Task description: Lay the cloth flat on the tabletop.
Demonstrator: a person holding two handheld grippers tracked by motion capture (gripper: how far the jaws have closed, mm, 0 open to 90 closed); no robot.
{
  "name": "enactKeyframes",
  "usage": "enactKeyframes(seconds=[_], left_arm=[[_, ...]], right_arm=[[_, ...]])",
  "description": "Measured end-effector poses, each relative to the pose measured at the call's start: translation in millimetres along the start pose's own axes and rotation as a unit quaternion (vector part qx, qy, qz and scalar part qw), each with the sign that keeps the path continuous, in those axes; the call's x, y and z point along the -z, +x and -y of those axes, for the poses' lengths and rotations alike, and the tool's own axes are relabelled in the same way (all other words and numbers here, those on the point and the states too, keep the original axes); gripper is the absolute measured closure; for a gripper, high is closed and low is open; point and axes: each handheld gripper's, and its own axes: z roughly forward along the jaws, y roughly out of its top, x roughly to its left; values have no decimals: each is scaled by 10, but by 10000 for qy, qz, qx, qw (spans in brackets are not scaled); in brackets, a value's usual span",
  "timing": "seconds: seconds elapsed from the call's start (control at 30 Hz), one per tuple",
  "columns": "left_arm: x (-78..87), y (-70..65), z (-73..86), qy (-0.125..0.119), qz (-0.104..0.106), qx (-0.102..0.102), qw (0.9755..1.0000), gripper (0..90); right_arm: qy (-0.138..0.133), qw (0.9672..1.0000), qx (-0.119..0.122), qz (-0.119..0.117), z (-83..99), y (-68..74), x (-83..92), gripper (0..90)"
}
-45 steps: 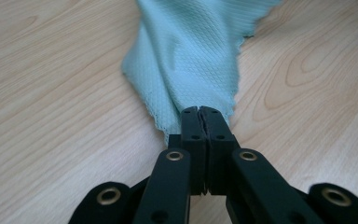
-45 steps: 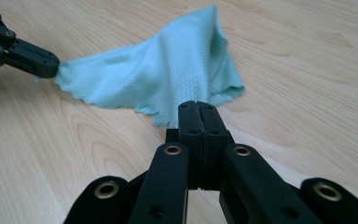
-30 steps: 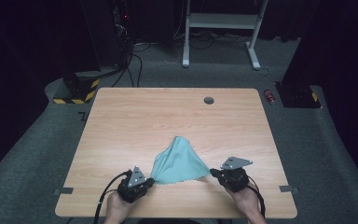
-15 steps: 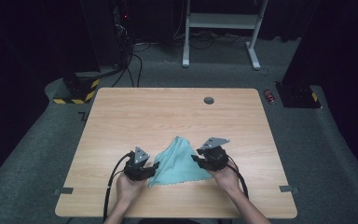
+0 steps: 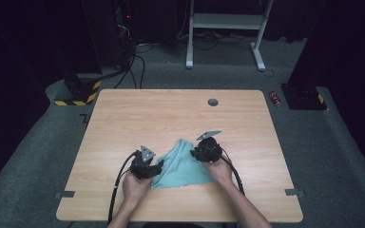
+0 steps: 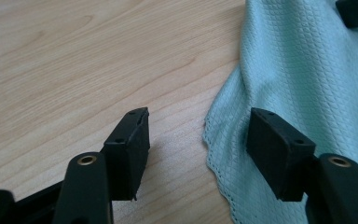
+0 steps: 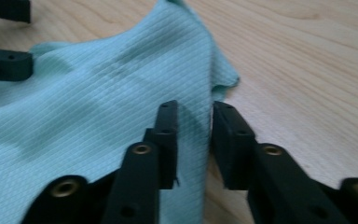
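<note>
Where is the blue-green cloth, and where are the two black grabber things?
cloth [image 5: 183,164], high view, middle of the fabric.
left gripper [image 6: 198,149], left gripper view, gap between its open jaws.
right gripper [image 7: 193,140], right gripper view, gap between its jaws, over the cloth's edge.

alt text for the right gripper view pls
A light teal waffle-textured cloth lies rumpled on a pale wood-grain table, its edge running between the right gripper's two black jaws, which stand slightly apart. The left gripper's jaw tips show at upper left.
</note>
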Motion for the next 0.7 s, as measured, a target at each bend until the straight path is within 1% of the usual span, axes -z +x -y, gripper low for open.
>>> enactKeyframes(seconds=[0.03, 0.07, 0.1, 0.17, 0.2, 0.3, 0.33, 0.37, 0.4, 0.47, 0.53, 0.57, 0.6, 0.63, 0.7], left_arm=[[-5, 18, -1, 15, 41, 63, 10000, 375], [-10, 32, -2, 22, 98, 157, 9998, 375], [-10, 36, -2, 27, 100, 178, 9998, 369], [-9, 28, -1, 21, 66, 141, 9999, 365], [-11, 29, -1, 21, 62, 160, 9999, 362], [-11, 35, -2, 45, 51, 182, 9998, 344], [-11, 36, -2, 48, 45, 181, 9998, 342], [-11, 36, -2, 48, 47, 178, 9998, 342], [-11, 36, -2, 48, 45, 179, 9998, 342], [-11, 36, -2, 48, 48, 180, 9998, 342], [-11, 36, -2, 47, 48, 181, 9998, 342], [-10, 35, -1, 50, 47, 182, 9998, 342], [-11, 35, -1, 50, 46, 184, 9998, 342], [-11, 35, -1, 48, 47, 187, 9998, 342], [-11, 36, -2, 46, 46, 181, 9998, 342]], right_arm=[[-70, 9999, 56, -64, 2, 10, -4, 870], [-70, 9999, 56, -64, 2, 10, -4, 870], [-113, 9999, 34, -110, 3, 15, -5, 887], [-140, 9998, 84, -117, -2, 22, 10, 893], [-160, 9998, 84, -105, -5, 34, 36, 893], [-310, 9994, 133, -114, -25, 64, 183, 892], [-421, 9988, 234, -98, -33, 94, 278, 892], [-421, 9988, 234, -98, -33, 94, 278, 892], [-449, 9985, 281, -97, -33, 116, 314, 892], [-443, 9979, 468, -43, -29, 189, 367, 892], [-405, 9957, 833, 53, -11, 317, 405, 891], [-370, 9940, 1026, 59, 5, 390, 417, 891], [-338, 9930, 1134, 42, 22, 447, 421, 890], [-295, 9906, 1337, 0, 48, 530, 420, 890], [-212, 9878, 1543, -92, 93, 643, 404, 890]])
